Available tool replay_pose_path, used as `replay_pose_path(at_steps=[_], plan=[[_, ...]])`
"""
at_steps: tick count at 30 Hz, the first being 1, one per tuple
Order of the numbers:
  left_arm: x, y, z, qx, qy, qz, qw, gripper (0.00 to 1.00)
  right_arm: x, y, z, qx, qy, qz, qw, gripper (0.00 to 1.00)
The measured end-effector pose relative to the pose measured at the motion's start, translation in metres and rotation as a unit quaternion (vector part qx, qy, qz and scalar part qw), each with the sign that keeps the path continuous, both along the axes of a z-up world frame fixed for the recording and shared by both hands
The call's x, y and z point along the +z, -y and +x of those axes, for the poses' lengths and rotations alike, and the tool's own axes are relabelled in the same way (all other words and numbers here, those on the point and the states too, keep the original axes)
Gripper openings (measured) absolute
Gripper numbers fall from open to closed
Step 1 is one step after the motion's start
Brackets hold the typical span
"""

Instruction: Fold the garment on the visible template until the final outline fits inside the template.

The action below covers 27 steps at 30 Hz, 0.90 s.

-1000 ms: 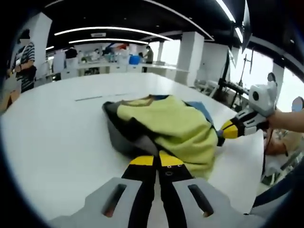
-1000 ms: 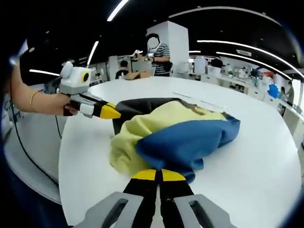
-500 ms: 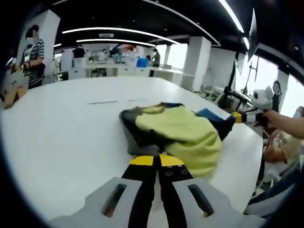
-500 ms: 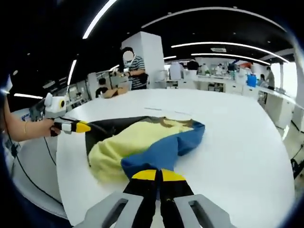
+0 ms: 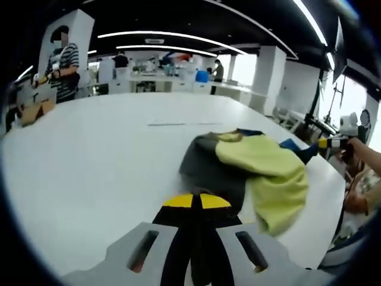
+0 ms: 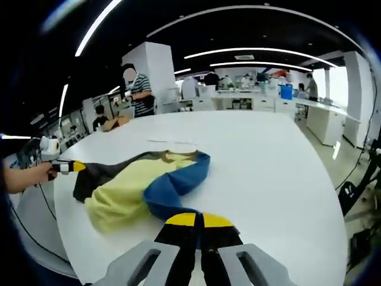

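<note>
Garment (image 5: 256,170), a bunched piece of yellow, dark grey and blue cloth, lies on the white counter (image 5: 89,161), right of centre in the left gripper view and left of centre in the right gripper view (image 6: 143,182). In the left gripper view the left gripper (image 5: 196,205) rises from the bottom centre with its jaws pressed together on the dark grey edge of the cloth. In the right gripper view the right gripper (image 6: 198,221) rises from the bottom centre, jaws pinching the blue part. Each gripper also appears small in the other view: the right one at the right edge (image 5: 328,143), on the blue end, and the left one at the left edge (image 6: 70,167), on the dark corner. A person in a striped shirt (image 6: 141,92) stands beyond the counter.
</note>
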<state>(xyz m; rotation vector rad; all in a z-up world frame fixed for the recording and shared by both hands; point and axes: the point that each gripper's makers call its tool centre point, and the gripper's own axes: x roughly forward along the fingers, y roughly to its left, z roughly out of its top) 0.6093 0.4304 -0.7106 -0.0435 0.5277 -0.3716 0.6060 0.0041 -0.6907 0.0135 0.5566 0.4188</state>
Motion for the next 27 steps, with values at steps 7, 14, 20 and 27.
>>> replay_pose_path(at_steps=[7,14,20,27], plan=[[-0.015,-0.032,0.011,0.036,-0.019,0.010,0.9991,0.00,-0.007,0.035,0.007,-0.059,-0.018,-0.006,0.9981,0.00],[-0.028,-0.056,0.024,0.049,-0.037,0.051,0.9968,0.00,-0.011,0.064,0.014,-0.105,-0.042,0.011,0.9935,0.00],[-0.036,-0.075,0.032,0.055,-0.048,0.085,0.9936,0.00,-0.010,0.083,0.018,-0.130,-0.052,0.009,0.9901,0.00],[-0.039,-0.093,0.040,0.069,-0.054,0.102,0.9909,0.00,-0.020,0.106,0.016,-0.164,-0.083,0.007,0.9830,0.00]])
